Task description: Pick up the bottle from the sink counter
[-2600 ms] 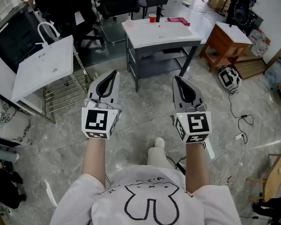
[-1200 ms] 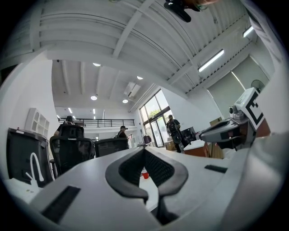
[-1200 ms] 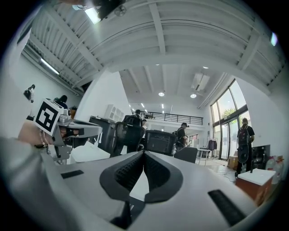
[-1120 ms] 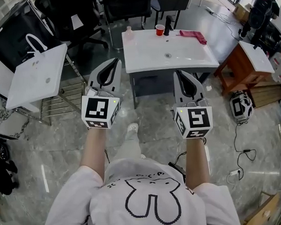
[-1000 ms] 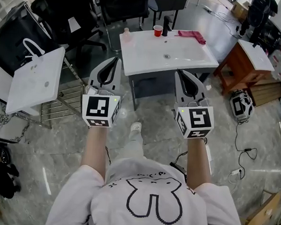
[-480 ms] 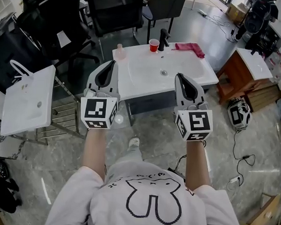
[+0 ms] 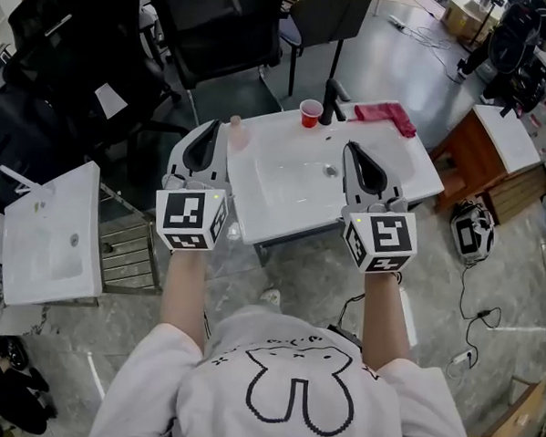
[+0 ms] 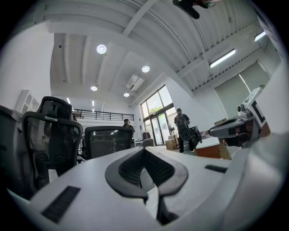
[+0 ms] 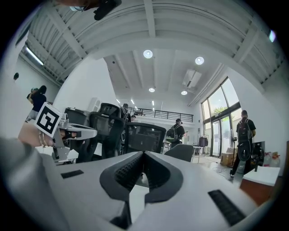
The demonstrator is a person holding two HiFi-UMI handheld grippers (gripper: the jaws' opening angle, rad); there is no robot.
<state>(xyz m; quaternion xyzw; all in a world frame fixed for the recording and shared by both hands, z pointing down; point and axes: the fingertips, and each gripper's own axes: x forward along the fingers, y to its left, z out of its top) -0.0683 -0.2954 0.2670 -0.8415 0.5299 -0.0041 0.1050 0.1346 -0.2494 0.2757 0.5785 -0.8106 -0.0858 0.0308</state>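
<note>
As we look down from the head view, we have both grippers held out in front of us over the near part of the white sink counter (image 7: 412,170). The left gripper (image 7: 217,126) has its jaws pressed together, the tips meeting with nothing between them, and its own view confirms that: only the room shows beyond the closed pads. The right gripper (image 7: 349,147) is the same story, jaws brought together and empty.

Now the bottle (image 7: 234,131): it's small and pale, standing upright at the counter's back left corner, just to the right of the left gripper's tip in the head view. We can't tell how far above it the gripper sits, but nothing grips it. Further along the back edge we see a red cup (image 7: 310,113), then the black faucet (image 7: 332,99) just beside it, and a red cloth (image 7: 385,117) lying flat toward the right corner. The drain (image 7: 331,170) sits in the basin between our two grippers.

Black office chairs (image 7: 219,27) stand behind the counter, a second white basin (image 7: 48,238) rests off to our left, and a wooden cabinet (image 7: 491,147) stands at right.
</note>
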